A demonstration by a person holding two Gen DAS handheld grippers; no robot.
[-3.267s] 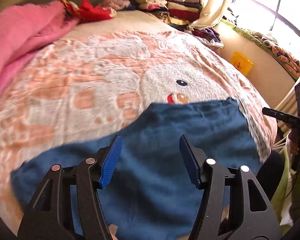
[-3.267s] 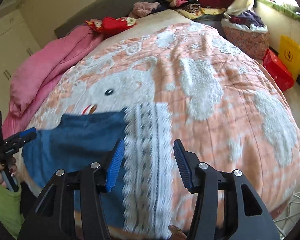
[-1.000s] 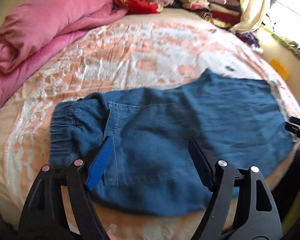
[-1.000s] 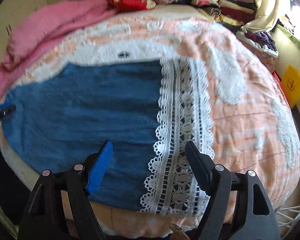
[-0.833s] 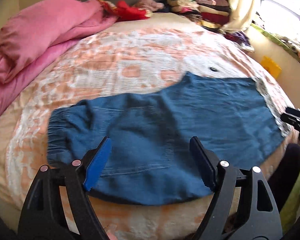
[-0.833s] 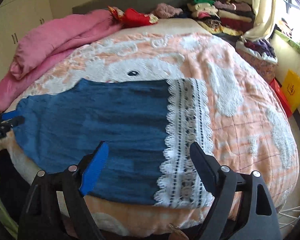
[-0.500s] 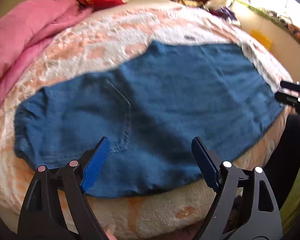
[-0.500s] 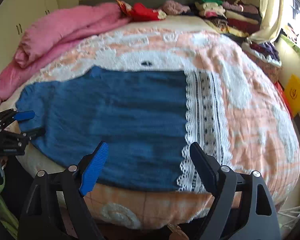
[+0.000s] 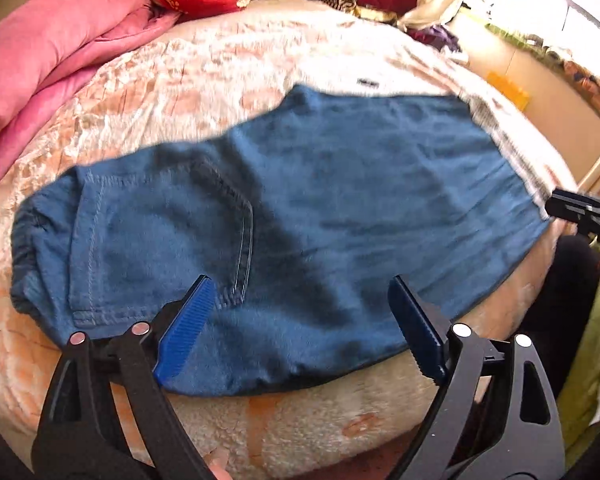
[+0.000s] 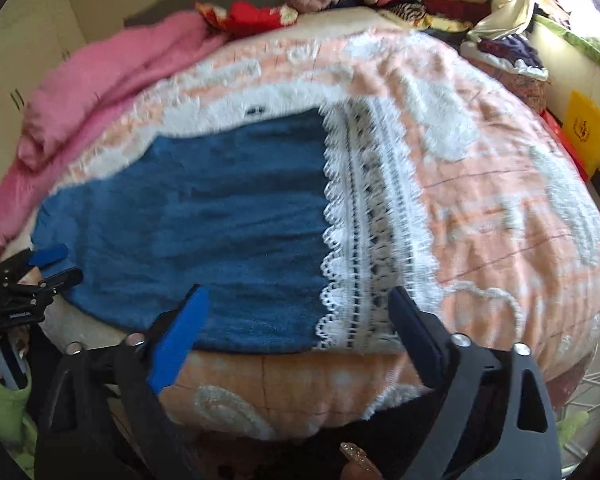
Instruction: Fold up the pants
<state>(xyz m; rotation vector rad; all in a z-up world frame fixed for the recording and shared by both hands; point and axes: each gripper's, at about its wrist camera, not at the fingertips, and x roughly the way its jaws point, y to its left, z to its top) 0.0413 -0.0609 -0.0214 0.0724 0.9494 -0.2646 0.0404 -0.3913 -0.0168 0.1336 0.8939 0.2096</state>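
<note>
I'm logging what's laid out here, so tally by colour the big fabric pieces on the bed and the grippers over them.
Blue pants with white lace hem: 1
Pink quilt: 1
Orange and white blanket: 1
Black grippers, both open: 2, left gripper and right gripper
Total: 5

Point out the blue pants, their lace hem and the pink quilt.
blue pants [image 9: 340,200], left wrist view, mid-leg denim.
lace hem [image 10: 364,216], right wrist view, middle of white band.
pink quilt [image 9: 40,64], left wrist view, top fold.
</note>
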